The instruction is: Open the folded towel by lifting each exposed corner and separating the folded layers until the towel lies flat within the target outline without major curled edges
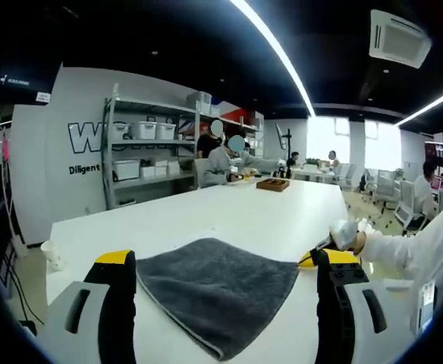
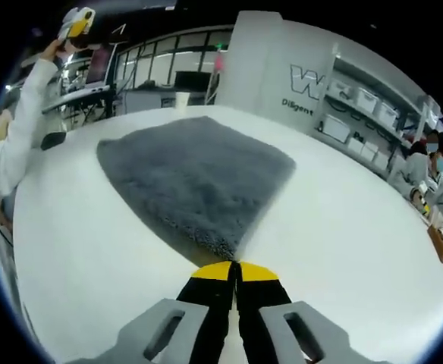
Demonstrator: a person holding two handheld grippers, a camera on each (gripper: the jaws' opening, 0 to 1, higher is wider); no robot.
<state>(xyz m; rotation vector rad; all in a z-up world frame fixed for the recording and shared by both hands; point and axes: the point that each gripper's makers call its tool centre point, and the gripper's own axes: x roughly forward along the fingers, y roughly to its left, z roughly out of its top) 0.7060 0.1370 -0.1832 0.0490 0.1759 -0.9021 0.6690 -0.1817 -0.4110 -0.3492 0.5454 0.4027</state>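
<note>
A grey towel (image 1: 214,292) lies spread on the white table (image 1: 229,208), one corner pointing right. My left gripper (image 1: 225,262) is open, its jaws standing wide on either side of the towel's near part. In the right gripper view the towel (image 2: 195,174) spreads away ahead, and its nearest corner runs straight into my right gripper (image 2: 235,267), whose jaws are shut on that corner. The right gripper (image 1: 312,259) also enters the left gripper view, held by a hand in a white sleeve. The left gripper (image 2: 77,23) shows far off at the upper left.
A paper cup (image 1: 52,254) stands near the table's left edge. A wooden tray (image 1: 272,184) sits at the far end, where people are seated. Shelves with white bins (image 1: 142,152) line the wall behind. Bare table (image 2: 343,227) lies to the right of the towel.
</note>
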